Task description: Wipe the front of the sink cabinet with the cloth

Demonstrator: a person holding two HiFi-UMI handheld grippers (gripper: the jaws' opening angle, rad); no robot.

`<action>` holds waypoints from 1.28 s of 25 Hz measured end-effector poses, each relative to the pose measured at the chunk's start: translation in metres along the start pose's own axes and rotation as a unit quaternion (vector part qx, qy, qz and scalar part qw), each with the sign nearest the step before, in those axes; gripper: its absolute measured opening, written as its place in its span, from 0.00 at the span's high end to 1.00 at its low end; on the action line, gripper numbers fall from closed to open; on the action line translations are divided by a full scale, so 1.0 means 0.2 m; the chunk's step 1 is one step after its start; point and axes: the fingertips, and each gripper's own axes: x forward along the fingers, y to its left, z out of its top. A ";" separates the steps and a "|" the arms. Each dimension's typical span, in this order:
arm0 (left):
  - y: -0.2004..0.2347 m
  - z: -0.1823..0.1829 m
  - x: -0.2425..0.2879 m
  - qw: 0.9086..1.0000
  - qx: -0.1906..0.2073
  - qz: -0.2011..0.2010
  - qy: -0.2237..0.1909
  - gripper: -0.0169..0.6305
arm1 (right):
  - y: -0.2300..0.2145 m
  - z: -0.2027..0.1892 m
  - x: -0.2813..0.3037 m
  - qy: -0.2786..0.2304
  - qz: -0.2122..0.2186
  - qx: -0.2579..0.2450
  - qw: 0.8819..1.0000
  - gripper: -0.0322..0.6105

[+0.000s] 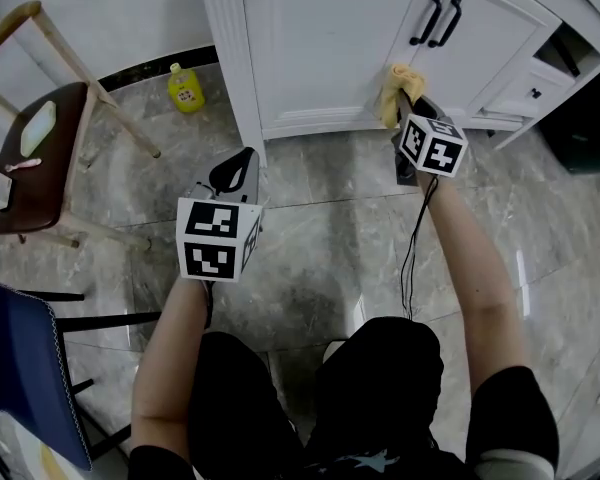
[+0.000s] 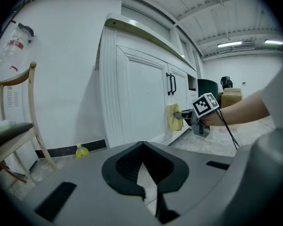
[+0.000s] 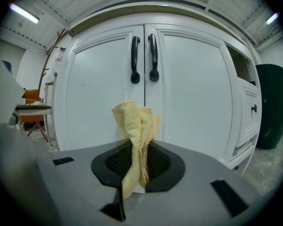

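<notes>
Cloth (image 3: 133,131) clamped in right tool (image 3: 137,171), against cabinet (image 3: 193,98)

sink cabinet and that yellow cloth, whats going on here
A person holding a gripper in each hand is working on the white sink cabinet. The right gripper is shut on a yellow cloth and holds it at the cabinet front, low on the doors, below the black handles. In the left gripper view the cloth looks pressed to the door. The left gripper hangs back over the floor, jaws together, with nothing in them.
</notes>
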 end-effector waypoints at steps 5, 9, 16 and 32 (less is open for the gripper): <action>0.06 -0.07 -0.04 1.000 -0.011 0.012 0.006 0.95 | 0.18 0.00 -0.04 -0.011 0.046 0.009 0.999 0.85; 0.12 -0.15 -0.07 1.000 -0.015 0.024 0.013 0.95 | 0.45 -0.03 -0.01 -0.012 0.104 0.004 0.995 0.85; 0.26 -0.27 -0.18 0.998 -0.021 0.053 0.029 0.95 | 0.98 -0.22 0.07 0.016 0.200 -0.033 0.979 0.85; 0.31 -0.46 -0.27 0.996 -0.020 0.060 0.059 0.95 | 1.06 -0.50 0.21 0.039 0.172 0.014 0.984 0.85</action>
